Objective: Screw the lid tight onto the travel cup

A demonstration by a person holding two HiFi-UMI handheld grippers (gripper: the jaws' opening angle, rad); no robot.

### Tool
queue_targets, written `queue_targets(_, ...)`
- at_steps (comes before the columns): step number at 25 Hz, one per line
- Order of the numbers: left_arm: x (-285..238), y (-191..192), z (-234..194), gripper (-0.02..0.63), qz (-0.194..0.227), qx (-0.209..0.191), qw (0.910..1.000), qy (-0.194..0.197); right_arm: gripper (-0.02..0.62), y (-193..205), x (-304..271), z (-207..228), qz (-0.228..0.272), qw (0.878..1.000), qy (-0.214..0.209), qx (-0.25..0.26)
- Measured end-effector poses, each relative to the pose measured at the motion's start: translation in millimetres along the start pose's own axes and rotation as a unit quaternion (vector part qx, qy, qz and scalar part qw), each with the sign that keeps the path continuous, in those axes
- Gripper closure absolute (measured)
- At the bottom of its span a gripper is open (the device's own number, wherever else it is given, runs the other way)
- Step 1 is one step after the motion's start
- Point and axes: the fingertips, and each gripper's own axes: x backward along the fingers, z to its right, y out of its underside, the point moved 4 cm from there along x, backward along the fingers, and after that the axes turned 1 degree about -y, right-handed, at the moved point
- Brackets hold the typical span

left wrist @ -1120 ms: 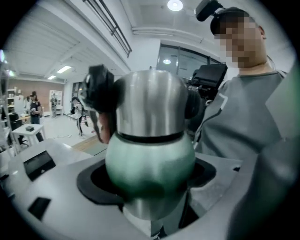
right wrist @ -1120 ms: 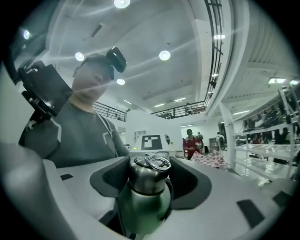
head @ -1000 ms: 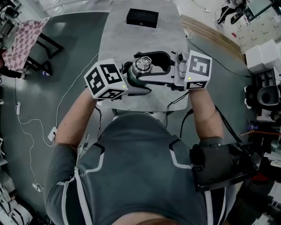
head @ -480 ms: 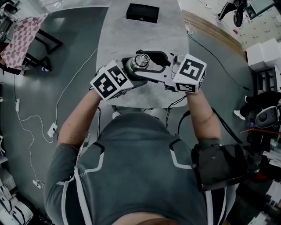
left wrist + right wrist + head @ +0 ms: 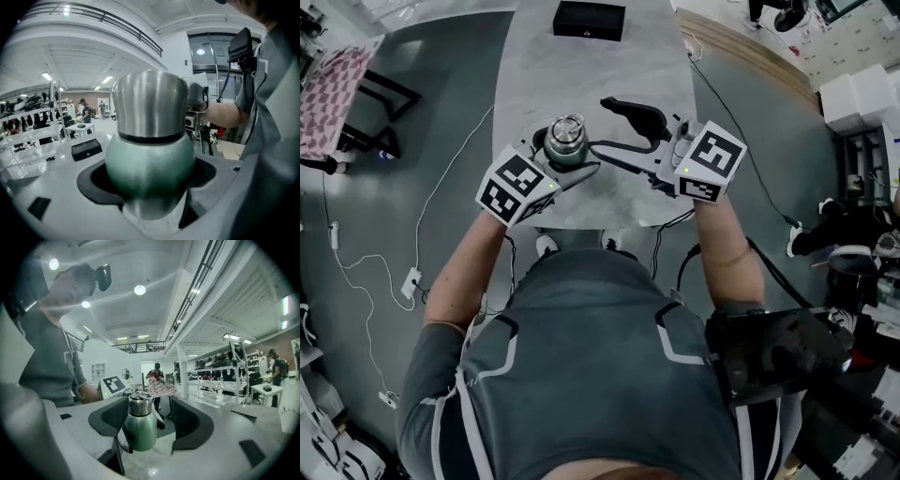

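- Left gripper point(image 5: 561, 159): the jaws are closed against the green lower body of the travel cup point(image 5: 150, 159). The left gripper view shows a dark pad pressed on each flank of the body, with the cup filling the gap.
- Right gripper point(image 5: 600, 124): the jaws are spread wide and opening. Nothing sits between the pads. In the head view the travel cup stands just off the jaw tips, clear of both.
- Right gripper view: the cup appears upright down the line of the jaws, apart from both pads.
- Lid point(image 5: 140, 403): the steel lid sits on top of the cup, level with the body, with a dark seam where the two meet.
- Cup position: upright at the near left part of the table point(image 5: 581, 75), base on the tabletop, held only by the left gripper.
- Left arm: the bare forearm point(image 5: 455, 272) runs forward from the left shoulder. The gripper angles forward and to the right toward the cup, with its marker cube point(image 5: 516, 186) nearest the person.
- Right arm: the bare forearm point(image 5: 722, 253) runs nearly straight forward. The gripper is turned to point left across the table toward the cup, with its marker cube point(image 5: 711, 161) at the wrist end.
- The two grippers are apart and meet the cup from different sides.
- Surroundings: a black box point(image 5: 590, 19) lies at the far end of the table, well apart from the cup.
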Motion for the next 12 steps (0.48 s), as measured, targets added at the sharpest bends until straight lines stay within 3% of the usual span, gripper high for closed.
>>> queue_targets(4,-10.6,13.4,-18.0,0.215,0.017,0.016,0.9993,-0.029,0.3,14.9,8.0,21.4,-0.002,0.998,0.056,-0.01)
queue_targets(12,-33.1,44.8,-50.7,0.215,0.038,0.026,0.9956,-0.082,0.473,57.3,18.4,52.2,-0.023,0.987,0.156,-0.018)
